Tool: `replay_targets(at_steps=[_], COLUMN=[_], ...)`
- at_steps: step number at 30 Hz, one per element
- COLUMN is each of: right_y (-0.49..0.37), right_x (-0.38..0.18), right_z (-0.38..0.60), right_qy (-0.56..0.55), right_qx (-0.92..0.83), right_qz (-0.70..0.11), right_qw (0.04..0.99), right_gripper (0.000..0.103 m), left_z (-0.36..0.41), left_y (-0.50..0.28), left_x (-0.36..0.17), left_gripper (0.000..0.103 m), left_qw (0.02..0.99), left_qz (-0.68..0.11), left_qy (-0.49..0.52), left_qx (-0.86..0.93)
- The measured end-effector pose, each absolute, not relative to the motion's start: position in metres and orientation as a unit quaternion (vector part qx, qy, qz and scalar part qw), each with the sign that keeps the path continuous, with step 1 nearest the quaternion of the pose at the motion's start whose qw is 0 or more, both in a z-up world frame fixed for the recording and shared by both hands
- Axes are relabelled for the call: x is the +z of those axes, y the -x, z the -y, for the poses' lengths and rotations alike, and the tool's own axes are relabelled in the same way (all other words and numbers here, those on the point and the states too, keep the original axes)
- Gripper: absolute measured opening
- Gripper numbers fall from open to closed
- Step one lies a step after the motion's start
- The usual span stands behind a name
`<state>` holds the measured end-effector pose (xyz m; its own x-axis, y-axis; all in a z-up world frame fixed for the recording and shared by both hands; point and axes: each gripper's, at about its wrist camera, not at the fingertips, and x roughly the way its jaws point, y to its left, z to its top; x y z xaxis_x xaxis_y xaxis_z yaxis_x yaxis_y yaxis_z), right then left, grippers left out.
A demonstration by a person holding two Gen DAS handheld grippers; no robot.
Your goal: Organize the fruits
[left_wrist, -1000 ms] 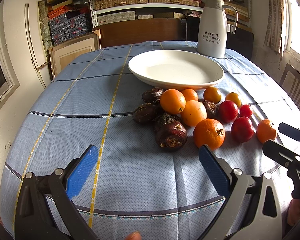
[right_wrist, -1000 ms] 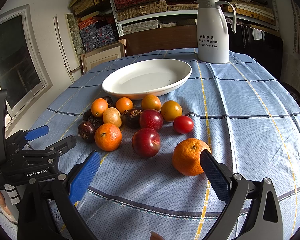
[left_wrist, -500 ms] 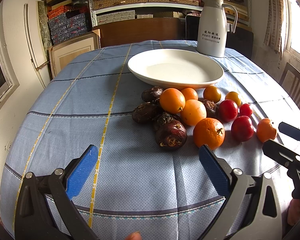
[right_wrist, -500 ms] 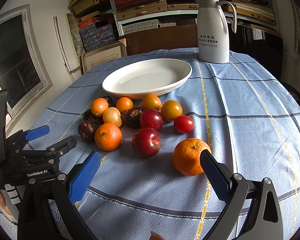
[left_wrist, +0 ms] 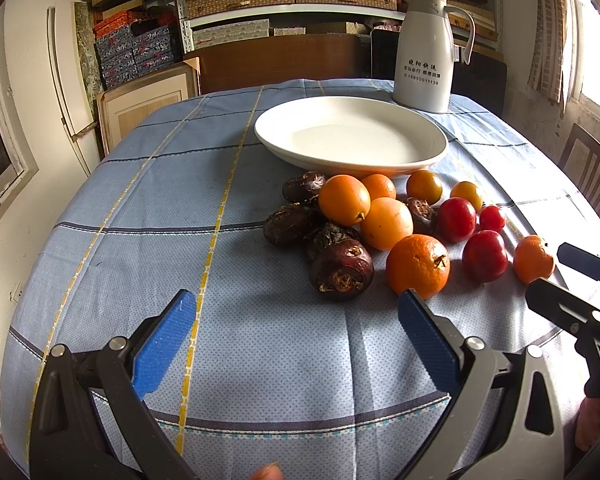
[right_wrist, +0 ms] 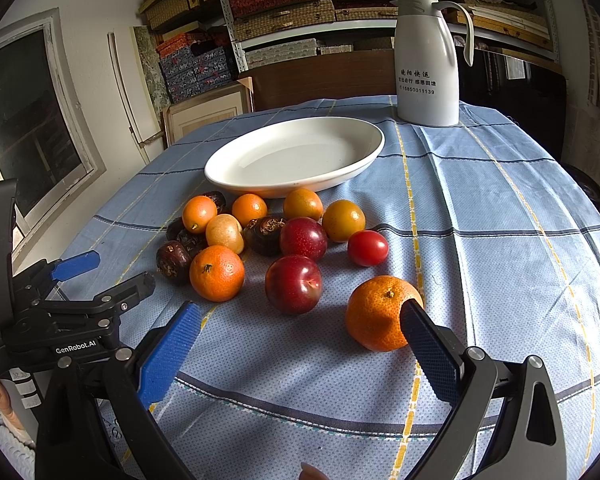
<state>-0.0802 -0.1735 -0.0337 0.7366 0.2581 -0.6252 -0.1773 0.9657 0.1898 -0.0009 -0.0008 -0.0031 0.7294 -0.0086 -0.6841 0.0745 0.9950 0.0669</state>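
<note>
1. Both grippers hovering low over the near edge of the table [left_wrist: 140,208]; left gripper [left_wrist: 296,312] spread wide with nothing between its blue pads, right gripper [right_wrist: 300,328] equally wide and empty.
2. Fruit all loose on the blue checked cloth, none yet in the white dish [right_wrist: 296,156], which sits empty just behind the pile at 12 o'clock.
3. Nearest piece to the right gripper: a mandarin [right_wrist: 376,312], off-centre toward 1 o'clock, partly overlapped in view by the right-hand pad; probably needs a small shift rightward to centre it between the pads.
4. A red plum [right_wrist: 294,284] almost dead ahead at 12 o'clock in the right wrist view, apart from the mandarin.
5. For the left gripper, a dark wrinkled fruit [left_wrist: 342,270] and a larger orange [left_wrist: 418,266] side by side at 1 o'clock, the right pad tip just short of the orange.
6. Round fruit, so no long axis to line up with.
7. Hard to make out: dark fruits at the back of the pile half hidden behind the oranges; contact between mandarin and pad not decidable; a fingertip cut off at each bottom edge.
</note>
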Motion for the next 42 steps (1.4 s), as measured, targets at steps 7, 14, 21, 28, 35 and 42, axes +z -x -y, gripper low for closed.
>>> replay_targets(at_steps=[7,14,21,28,35,42], right_y=[0.080,0.080,0.080,0.089,0.078,0.079], right_x=[-0.034,-0.034,-0.038,-0.054,-0.069,-0.068], right_z=[0.173,0.174,0.174,0.194,0.243,0.225], right_qy=[-0.059,-0.058,-0.041,0.009,-0.081,0.010], right_qx=[0.117,0.117,0.111,0.094,0.140,0.150], right_qz=[-0.344,-0.344,-0.371,-0.406,-0.430,-0.440], right_qw=[0.930,0.930,0.921,0.909,0.888,0.885], right_gripper=[0.100,0.100,0.100,0.100,0.100,0.100], left_z=[0.001,0.003,0.006,0.014,0.013,-0.009], left_y=[0.001,0.000,-0.007,-0.017,-0.015,-0.016], left_x=[-0.003,-0.006,-0.023,-0.037,-0.042,-0.047], left_gripper=[0.099,0.099,0.099,0.099,0.099,0.099], left_qw=[0.929,0.928,0.916,0.887,0.883,0.878], left_qz=[-0.368,-0.369,-0.396,-0.448,-0.448,-0.468], left_qy=[-0.045,-0.046,-0.054,-0.105,-0.129,-0.066], left_qx=[-0.022,-0.022,-0.026,-0.035,-0.052,-0.083])
